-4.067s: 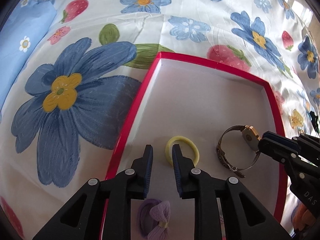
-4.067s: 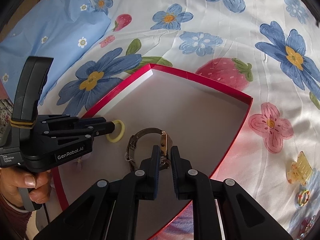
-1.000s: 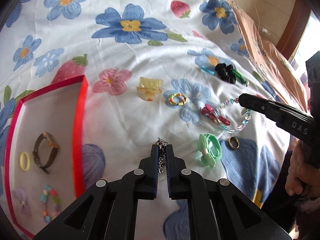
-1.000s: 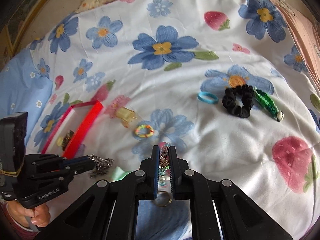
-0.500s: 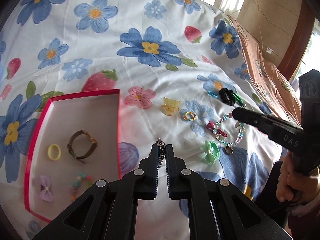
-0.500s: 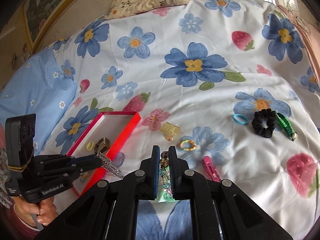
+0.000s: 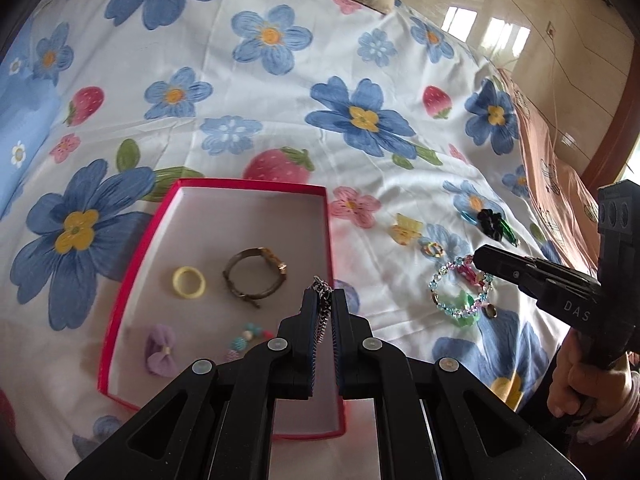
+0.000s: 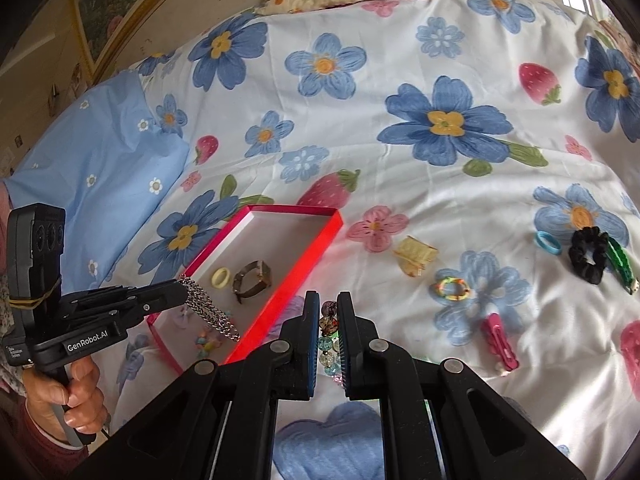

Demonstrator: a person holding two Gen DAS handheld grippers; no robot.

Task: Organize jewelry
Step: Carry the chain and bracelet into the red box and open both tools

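Note:
A red-rimmed box lies on the flowered bedspread, with a yellow ring, a brown watch, a purple bow and a beaded piece inside. My left gripper is shut on a silver chain, which dangles over the box's near right part. My right gripper is shut on a bead bracelet. It hangs above the bedspread just right of the box.
Loose on the bedspread right of the box lie a yellow claw clip, a multicoloured ring, a pink clip, a blue ring, a black scrunchie and a green clip. A blue pillow lies far left.
Both grippers have moved left towards the box and risen, the left carrying the chain, the right the bracelet. The chain now hangs over the box.

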